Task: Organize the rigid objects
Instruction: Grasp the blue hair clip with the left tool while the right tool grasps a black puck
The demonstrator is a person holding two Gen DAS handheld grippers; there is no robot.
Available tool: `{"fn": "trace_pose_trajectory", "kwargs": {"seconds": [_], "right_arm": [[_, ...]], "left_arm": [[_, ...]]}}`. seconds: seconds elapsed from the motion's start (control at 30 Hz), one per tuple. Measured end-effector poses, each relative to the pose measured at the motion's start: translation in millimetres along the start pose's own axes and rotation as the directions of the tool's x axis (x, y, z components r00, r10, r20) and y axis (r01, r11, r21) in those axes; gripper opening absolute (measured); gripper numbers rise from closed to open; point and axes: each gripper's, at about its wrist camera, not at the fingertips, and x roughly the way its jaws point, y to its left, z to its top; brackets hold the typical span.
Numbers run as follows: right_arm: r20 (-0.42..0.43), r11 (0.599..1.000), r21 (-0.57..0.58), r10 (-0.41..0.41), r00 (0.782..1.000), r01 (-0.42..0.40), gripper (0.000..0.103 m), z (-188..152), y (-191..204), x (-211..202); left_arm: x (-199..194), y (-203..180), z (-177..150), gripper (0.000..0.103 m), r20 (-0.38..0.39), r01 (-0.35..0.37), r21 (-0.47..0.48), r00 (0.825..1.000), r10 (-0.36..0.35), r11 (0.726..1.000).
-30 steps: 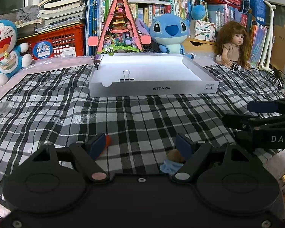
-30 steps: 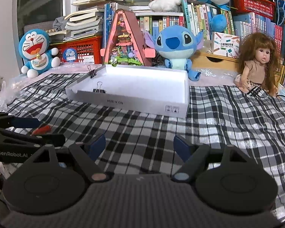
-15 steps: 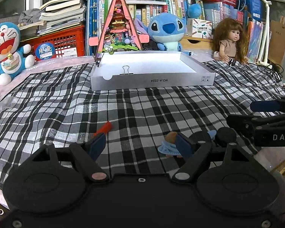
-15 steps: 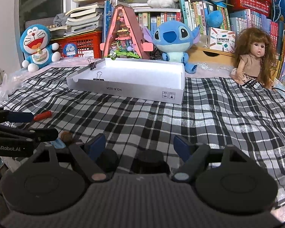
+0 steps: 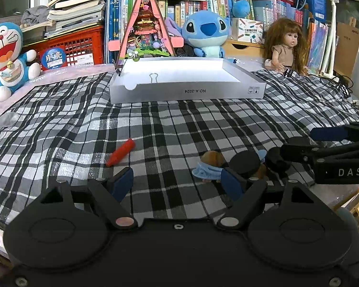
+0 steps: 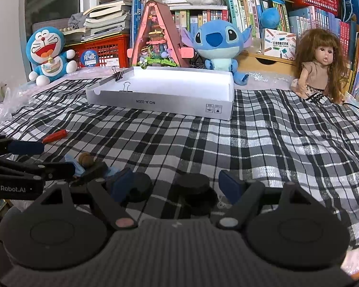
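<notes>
A shallow white box [image 5: 186, 93] [image 6: 160, 100] stands on the checked cloth at the back, with binder clips [image 5: 153, 78] on its near wall. A red screwdriver [image 5: 120, 151] [image 6: 55, 135] lies on the cloth. A small figure in blue with a brown head [image 5: 209, 165] [image 6: 85, 160] lies near black round knobs [image 5: 245, 163] [image 6: 195, 186]. My left gripper [image 5: 178, 183] is open and empty, just short of the figure. My right gripper [image 6: 177, 184] is open and empty, with a black knob between its fingers.
Behind the box stand a Doraemon plush [image 5: 4, 57], a pink triangular toy house [image 5: 146, 28], a Stitch plush [image 5: 207, 34], a doll [image 5: 286, 46], red crates and bookshelves. The cloth's front edge lies just under both grippers.
Both grippers have drawn back toward the cloth's front edge. The screwdriver, the figure and the black knobs have come into fuller view. Both grippers stay open.
</notes>
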Motion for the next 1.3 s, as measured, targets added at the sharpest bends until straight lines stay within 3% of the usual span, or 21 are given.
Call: {"fn": "trace_pose_trajectory", "kwargs": {"seconds": [0.23, 0.5, 0.83, 1.03, 1.17, 1.3], "right_arm": [[0.0, 1.0, -0.01, 0.002, 1.0, -0.002, 0.086, -2, 3, -1], [0.024, 0.999, -0.047, 0.019, 1.0, -0.018, 0.077, -3, 9, -8], [-0.001, 0.988, -0.142, 0.055, 0.998, -0.054, 0.067, -6, 28, -5], [-0.016, 0.982, -0.176, 0.062, 0.998, -0.064, 0.055, -9, 36, -1], [-0.03, 0.981, -0.177, 0.07, 0.997, -0.074, 0.037, -8, 37, 2], [-0.025, 0.981, -0.177, 0.08, 0.996, -0.083, 0.037, -6, 38, 0]], "left_arm": [[-1, -3, -3, 0.072, 0.006, 0.022, 0.017, 1.0, -0.022, 1.0], [-5, -9, -1, 0.061, 0.013, 0.07, 0.034, 0.997, -0.07, 0.997], [3, -23, -3, 0.051, 0.021, 0.066, 0.087, 0.997, -0.068, 0.994], [6, -22, -3, 0.037, 0.016, 0.083, 0.076, 0.996, -0.084, 0.994], [5, -22, -2, 0.036, 0.013, 0.083, 0.07, 0.996, -0.085, 0.994], [4, -20, -1, 0.036, 0.012, 0.086, 0.059, 0.996, -0.087, 0.994]]}}
